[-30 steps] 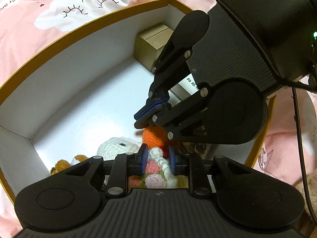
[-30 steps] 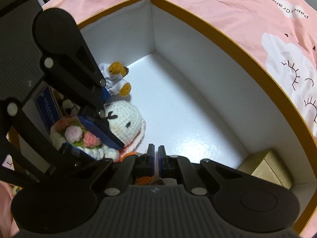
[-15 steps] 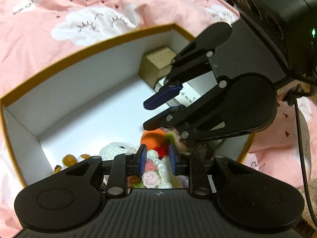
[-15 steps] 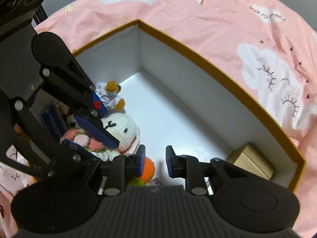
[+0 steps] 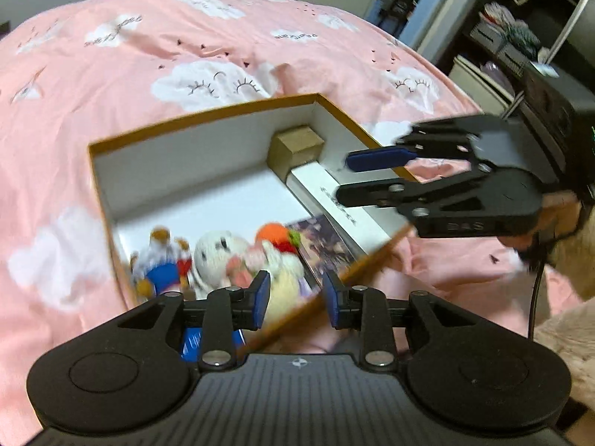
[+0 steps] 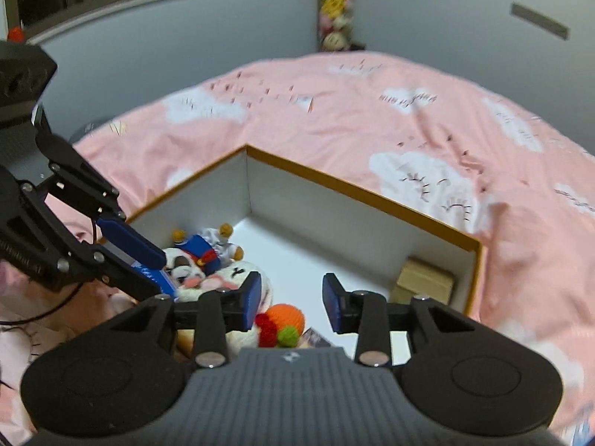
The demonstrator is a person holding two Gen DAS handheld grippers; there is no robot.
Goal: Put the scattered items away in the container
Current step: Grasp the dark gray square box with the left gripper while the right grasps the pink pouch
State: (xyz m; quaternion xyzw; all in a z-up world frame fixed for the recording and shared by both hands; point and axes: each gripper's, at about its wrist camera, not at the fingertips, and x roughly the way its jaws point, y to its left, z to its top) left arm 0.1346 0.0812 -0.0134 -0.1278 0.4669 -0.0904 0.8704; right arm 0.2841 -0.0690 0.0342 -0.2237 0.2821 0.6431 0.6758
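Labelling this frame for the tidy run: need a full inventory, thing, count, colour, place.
box: 1, white inside, mustard rim, open, on the bedspread
bedspread: 1, pink with white clouds, under the box
small carton: 1, tan, far corner of the box
long flat box: 1, white, along the box's right wall in the left wrist view
crochet toy: 1, orange, red and green head, near end of the box
white plush: 1, white, beside the crochet toy
sailor plush: 1, blue, white and tan, near corner
printed card: 1, dark, on the box floor
left gripper: 1, black, blue pads, jaws opening, nothing between
right gripper: 1, black, blue pads, jaws opening, nothing between
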